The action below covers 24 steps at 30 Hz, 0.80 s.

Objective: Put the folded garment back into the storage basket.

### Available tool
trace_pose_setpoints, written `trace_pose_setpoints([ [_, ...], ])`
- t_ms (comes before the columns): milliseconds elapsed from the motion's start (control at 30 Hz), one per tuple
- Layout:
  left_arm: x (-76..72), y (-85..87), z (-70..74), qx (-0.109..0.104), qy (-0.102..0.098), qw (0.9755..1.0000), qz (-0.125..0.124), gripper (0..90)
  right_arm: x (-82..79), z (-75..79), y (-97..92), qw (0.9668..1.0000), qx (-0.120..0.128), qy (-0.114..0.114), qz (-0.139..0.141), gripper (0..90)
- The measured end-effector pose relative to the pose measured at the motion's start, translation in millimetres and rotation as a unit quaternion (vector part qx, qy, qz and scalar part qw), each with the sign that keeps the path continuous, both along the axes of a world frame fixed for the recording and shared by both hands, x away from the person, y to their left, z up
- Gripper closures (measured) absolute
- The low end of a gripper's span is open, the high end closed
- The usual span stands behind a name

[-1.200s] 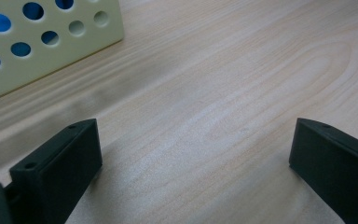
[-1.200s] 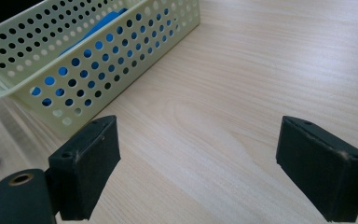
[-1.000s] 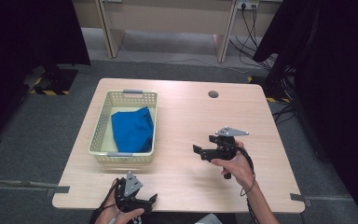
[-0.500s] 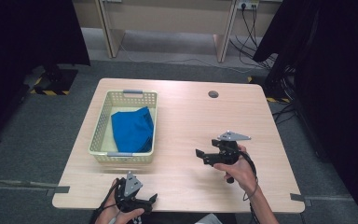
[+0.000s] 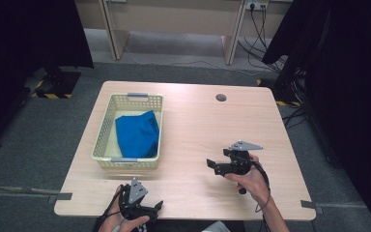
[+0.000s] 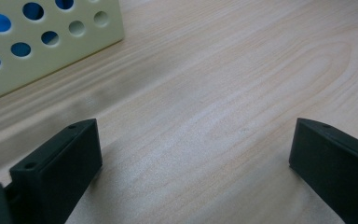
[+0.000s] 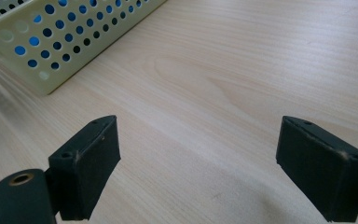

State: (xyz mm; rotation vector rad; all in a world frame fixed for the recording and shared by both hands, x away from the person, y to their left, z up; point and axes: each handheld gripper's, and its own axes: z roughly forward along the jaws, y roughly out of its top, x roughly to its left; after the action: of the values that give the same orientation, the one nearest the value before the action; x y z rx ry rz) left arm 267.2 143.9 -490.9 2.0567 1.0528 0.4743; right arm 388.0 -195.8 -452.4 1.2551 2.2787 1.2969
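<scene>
- Right now I read both grippers as idle: the blue cloth (image 5: 136,134) already lies folded inside the pale yellow perforated basket (image 5: 105,130), at about ten o'clock from the table's middle.
- My right gripper (image 5: 214,166) hangs over bare wood at about four o'clock, jaws spread wide with nothing between them; the right gripper view confirms only tabletop (image 7: 223,93) in the gap.
- My left gripper (image 5: 155,208) sits low at the near edge, about seven o'clock, jaws likewise parted and empty, with the basket wall at its upper left.
- The cloth looks soft and thick, its layers stacked flat and leaning toward the basket's right wall.
- Judging from this, the placing step looks finished; any next move calls for reaching towards ten o'clock and coming down over the rim.
</scene>
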Motion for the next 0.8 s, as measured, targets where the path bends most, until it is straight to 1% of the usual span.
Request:
trace_pose_setpoints([
  [200,0.0,-0.1,-0.1,0.0,0.0,1.0,0.0,1.2,-3.5,-1.3,-3.7,1.0,-0.001,0.003,-0.001,13.8],
  [367,0.1,-0.1,0.0,0.0,0.0,1.0,0.0,1.2,-6.1,-2.4,-5.6,1.0,-0.002,0.001,0.001,13.8],
  [433,0.1,-0.1,0.0,0.0,0.0,1.0,0.0,1.3,-7.7,-2.7,-6.3,1.0,-0.003,0.006,-0.002,13.8],
  [500,0.1,0.0,0.1,0.0,0.0,1.0,0.0,1.3,-8.4,-3.6,-7.6,1.0,-0.007,0.001,-0.001,13.8],
  [633,0.2,-0.1,0.1,0.001,0.0,1.0,0.0,1.2,-11.4,-4.6,-9.8,1.0,-0.007,0.004,-0.003,13.8],
  [767,0.2,-0.1,0.1,0.001,0.001,1.0,0.0,1.3,-14.3,-6.1,-12.4,0.9999,-0.011,0.001,-0.002,13.8],
  [800,0.2,-0.2,0.1,0.0,0.0,1.0,0.001,1.3,-15.3,-6.3,-12.9,0.9999,-0.01,0.003,-0.003,13.8],
])
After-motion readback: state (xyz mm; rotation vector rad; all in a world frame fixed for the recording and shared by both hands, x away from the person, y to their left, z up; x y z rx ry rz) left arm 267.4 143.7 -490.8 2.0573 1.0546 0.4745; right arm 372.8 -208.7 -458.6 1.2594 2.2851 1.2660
